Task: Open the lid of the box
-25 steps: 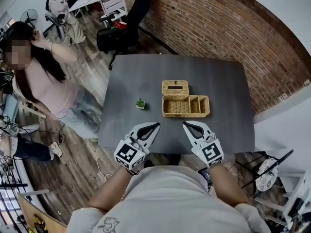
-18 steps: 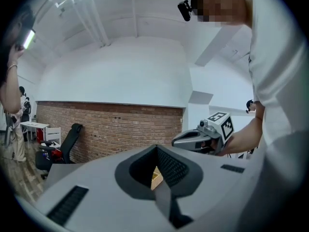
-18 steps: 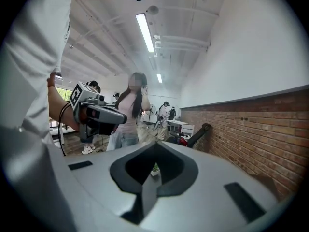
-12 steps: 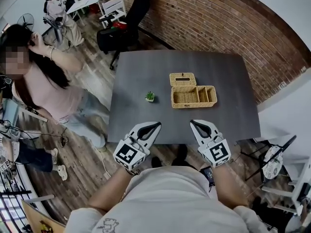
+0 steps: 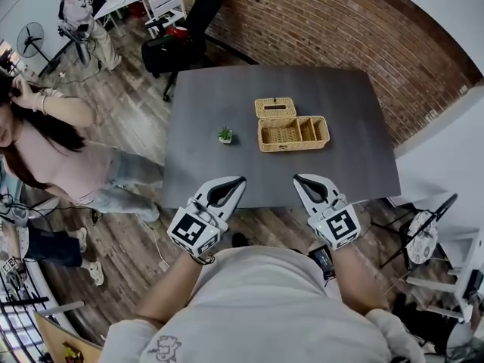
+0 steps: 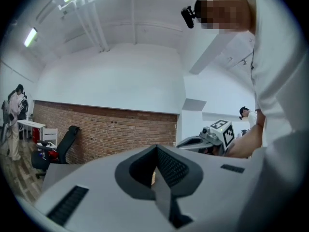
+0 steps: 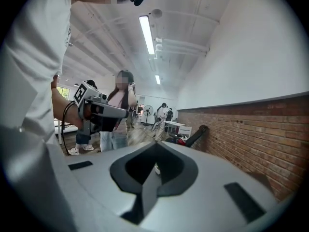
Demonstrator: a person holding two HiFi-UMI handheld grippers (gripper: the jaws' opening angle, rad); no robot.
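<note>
Presently: wicker box (image 5: 293, 133), likely light, stiff, grippy; lid (image 5: 274, 107) lying open, far side, rim graspable. Jaws together, empty: left gripper (image 5: 236, 180), right gripper (image 5: 299, 178).

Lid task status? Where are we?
Done: the wicker box on the table is open, its lid lying flat behind it, compartments showing. In hand: nothing. The left gripper and right gripper are shut, empty, at the table's near edge, clear of the box. Left: nothing that shows.
</note>
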